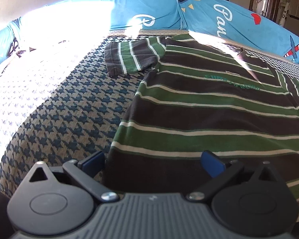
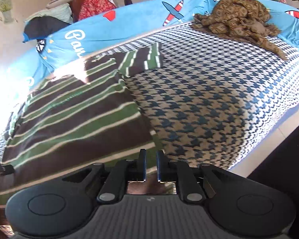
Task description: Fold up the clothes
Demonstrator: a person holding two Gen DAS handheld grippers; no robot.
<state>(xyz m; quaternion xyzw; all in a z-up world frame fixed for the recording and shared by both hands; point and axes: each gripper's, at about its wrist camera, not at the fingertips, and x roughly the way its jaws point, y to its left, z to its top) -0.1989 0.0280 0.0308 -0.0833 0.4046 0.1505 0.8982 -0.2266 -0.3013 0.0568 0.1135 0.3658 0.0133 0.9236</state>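
Observation:
A short-sleeved shirt [image 1: 199, 107] with black, green and white stripes lies flat on the houndstooth bed cover [image 1: 69, 107]. Its sleeves are spread out. My left gripper [image 1: 152, 163] stands open over the shirt's near left hem corner, with its blue pads [image 1: 211, 163] wide apart and cloth below them. In the right wrist view the same shirt [image 2: 75, 123] fills the left half. My right gripper [image 2: 151, 163] sits at the near right hem corner, its jaws nearly together and shut on the edge of the cloth.
Blue printed cushions [image 1: 153, 10] line the far side of the bed. A crumpled brown patterned cloth [image 2: 241, 18] lies at the far right corner. The bed's right edge [image 2: 273, 127] drops to the floor. Strong sunlight washes out the left part of the bed [image 1: 39, 49].

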